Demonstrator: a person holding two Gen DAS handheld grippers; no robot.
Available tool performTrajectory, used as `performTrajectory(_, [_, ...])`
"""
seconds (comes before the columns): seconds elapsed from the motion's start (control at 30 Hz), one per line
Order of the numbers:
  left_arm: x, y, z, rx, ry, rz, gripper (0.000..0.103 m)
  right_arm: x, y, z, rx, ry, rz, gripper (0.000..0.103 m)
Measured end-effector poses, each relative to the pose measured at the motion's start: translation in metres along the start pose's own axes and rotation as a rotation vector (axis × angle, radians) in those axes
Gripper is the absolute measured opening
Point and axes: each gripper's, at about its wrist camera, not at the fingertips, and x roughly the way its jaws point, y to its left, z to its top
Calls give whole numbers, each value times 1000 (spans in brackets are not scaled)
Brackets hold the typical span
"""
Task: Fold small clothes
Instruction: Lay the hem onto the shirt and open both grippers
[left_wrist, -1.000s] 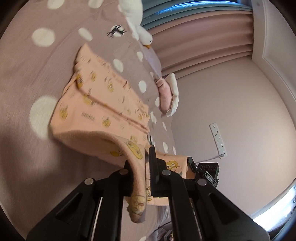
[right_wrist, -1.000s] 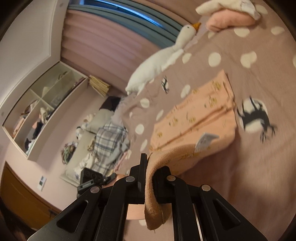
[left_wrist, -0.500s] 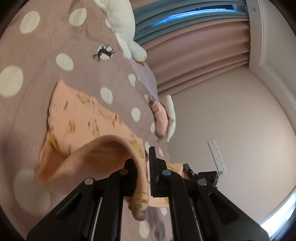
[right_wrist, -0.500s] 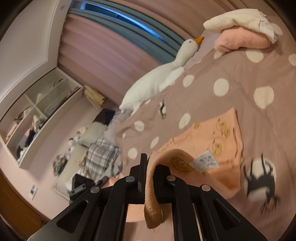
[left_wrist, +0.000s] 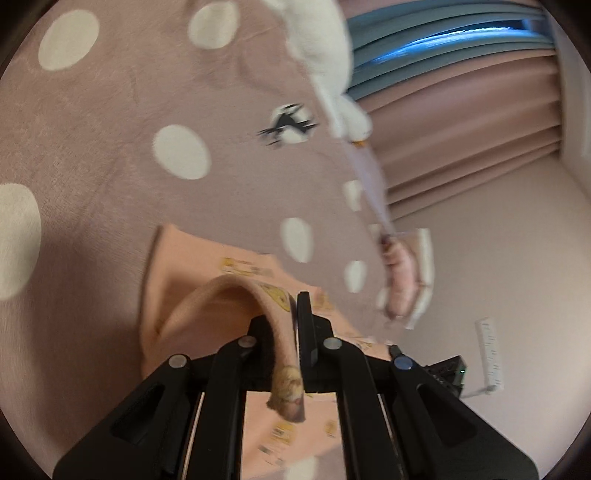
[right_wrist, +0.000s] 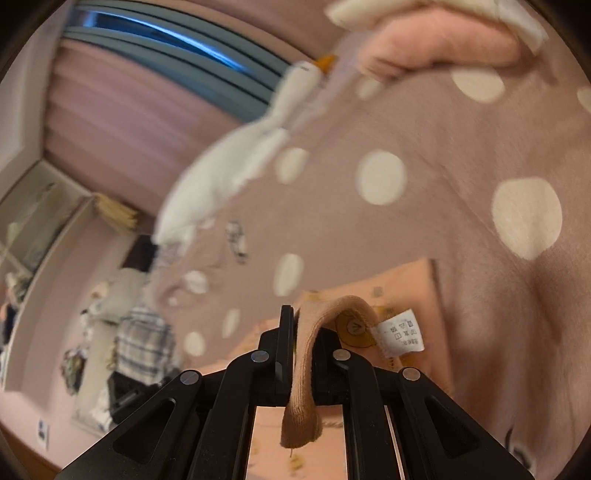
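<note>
A small peach garment (left_wrist: 184, 273) printed with yellow cartoon figures lies on the mauve polka-dot bedspread (left_wrist: 110, 140). My left gripper (left_wrist: 290, 332) is shut on one ribbed edge of it, which arches up and droops back between the fingers. My right gripper (right_wrist: 301, 339) is shut on the other ribbed edge (right_wrist: 306, 387), held the same way, with the white care label (right_wrist: 400, 334) hanging just right of the fingers. In the right wrist view the flat part of the peach garment (right_wrist: 413, 288) lies beyond the fingers. Both views are motion-blurred.
A white plush goose (right_wrist: 236, 155) stretches across the bed toward pink curtains (left_wrist: 461, 122). A folded pink and white stack (right_wrist: 443, 40) lies at the bed's far end. Beside the bed are a plaid cloth pile (right_wrist: 144, 347) and open shelves (right_wrist: 33, 206). A wall socket strip (left_wrist: 489, 354) is at right.
Both grippers have carried the held edges forward over the garment, folding it onto itself. Much less flat garment shows ahead of the fingers, and the goose and folded stack look closer.
</note>
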Motion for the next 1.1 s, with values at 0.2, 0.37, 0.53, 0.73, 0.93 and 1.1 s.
performTrajectory(0.2, [17, 25, 18, -26, 7, 207, 4, 21, -28, 6, 89, 48, -132, 10])
performTrajectory(0.37, [-14, 18, 24, 79, -27, 295, 15, -6, -35, 23, 98, -23, -192, 41])
performTrajectory(0.53, [-26, -15, -15, 334, 77, 291, 13, -36, -6, 9, -160, 19, -202, 41])
performTrajectory(0.73, [16, -23, -69, 529, 274, 338, 13, -15, 28, -59, -535, 250, -260, 25])
performTrajectory(0.93, [64, -32, -52, 589, 204, 419, 13, 32, 30, -60, -644, 287, -389, 23])
performTrajectory(1.1, [81, -46, 3, 437, 87, 392, 13, 55, 39, -16, -576, 175, -420, 23])
